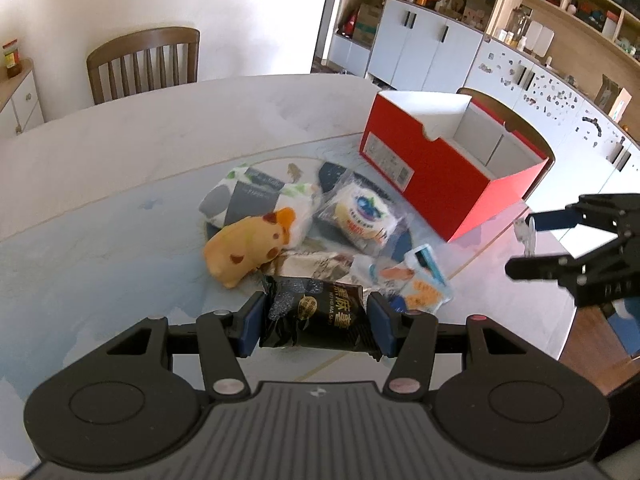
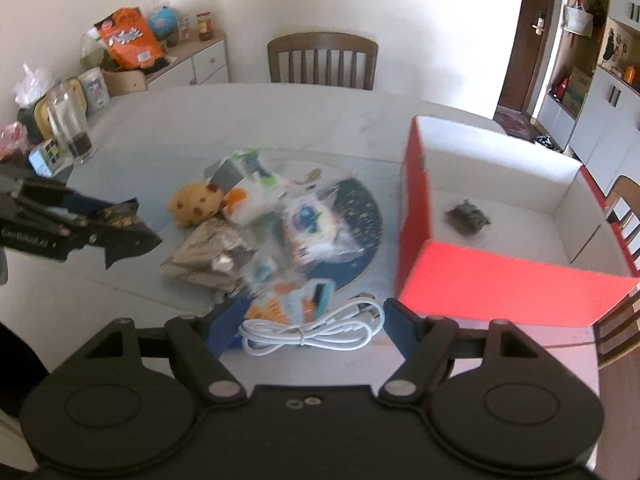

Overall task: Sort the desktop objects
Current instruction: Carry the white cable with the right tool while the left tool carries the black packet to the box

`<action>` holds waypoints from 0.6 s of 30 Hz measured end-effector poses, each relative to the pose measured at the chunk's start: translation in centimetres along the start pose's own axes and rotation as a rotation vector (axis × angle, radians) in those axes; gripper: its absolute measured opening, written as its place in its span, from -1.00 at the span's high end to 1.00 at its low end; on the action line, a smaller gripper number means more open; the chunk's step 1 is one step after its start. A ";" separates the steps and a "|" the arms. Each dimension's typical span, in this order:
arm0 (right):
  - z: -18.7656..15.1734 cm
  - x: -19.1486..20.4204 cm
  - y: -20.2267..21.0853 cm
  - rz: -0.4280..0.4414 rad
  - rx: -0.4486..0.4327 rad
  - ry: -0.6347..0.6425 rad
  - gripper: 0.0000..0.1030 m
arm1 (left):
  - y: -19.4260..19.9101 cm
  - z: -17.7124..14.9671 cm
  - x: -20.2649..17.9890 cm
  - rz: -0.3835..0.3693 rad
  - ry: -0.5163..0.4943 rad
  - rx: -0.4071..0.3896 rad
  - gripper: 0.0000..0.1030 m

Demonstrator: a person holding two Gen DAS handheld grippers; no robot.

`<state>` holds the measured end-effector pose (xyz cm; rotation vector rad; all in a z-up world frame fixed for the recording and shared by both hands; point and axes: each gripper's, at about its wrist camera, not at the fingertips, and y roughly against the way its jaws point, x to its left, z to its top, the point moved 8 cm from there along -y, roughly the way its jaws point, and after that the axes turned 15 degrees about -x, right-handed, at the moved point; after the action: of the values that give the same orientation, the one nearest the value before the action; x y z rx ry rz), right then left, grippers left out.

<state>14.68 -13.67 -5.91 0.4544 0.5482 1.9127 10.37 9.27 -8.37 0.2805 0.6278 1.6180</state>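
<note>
Left wrist view shows the left claw (image 1: pixel 316 322) clenched across the black snack packet (image 1: pixel 316 314), light, crinkly and slippery, lifted above the bench (image 1: pixel 100 184), while the right claw (image 2: pixel 310 326) grips the limp coiled white cable (image 2: pixel 312 330) near the red box (image 2: pixel 500 284).

In the right wrist view, we see the pile of packets (image 2: pixel 288 232) on the counter (image 2: pixel 168 120) smeared by motion blur, their labels unreadable. A small dark item (image 2: pixel 468 214) inside the red box (image 2: pixel 500 284) is too blurred to identify. In the left wrist view, the right claw (image 1: pixel 524 240) is cut off by the right edge.
</note>
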 end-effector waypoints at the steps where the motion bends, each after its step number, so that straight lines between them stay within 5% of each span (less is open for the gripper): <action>1: 0.4 -0.7 0.1 -0.003 -0.005 -0.004 -0.50 | -0.1 0.3 -0.3 -0.002 0.005 -0.002 -0.05; 18: 5.4 -10.3 0.0 -0.020 -0.071 0.047 -0.50 | -4.5 5.1 -6.9 -0.023 -0.005 -0.049 -0.05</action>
<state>21.50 -22.27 -2.14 0.3572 0.5115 1.9213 17.89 3.93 -5.39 0.2403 0.5847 1.6083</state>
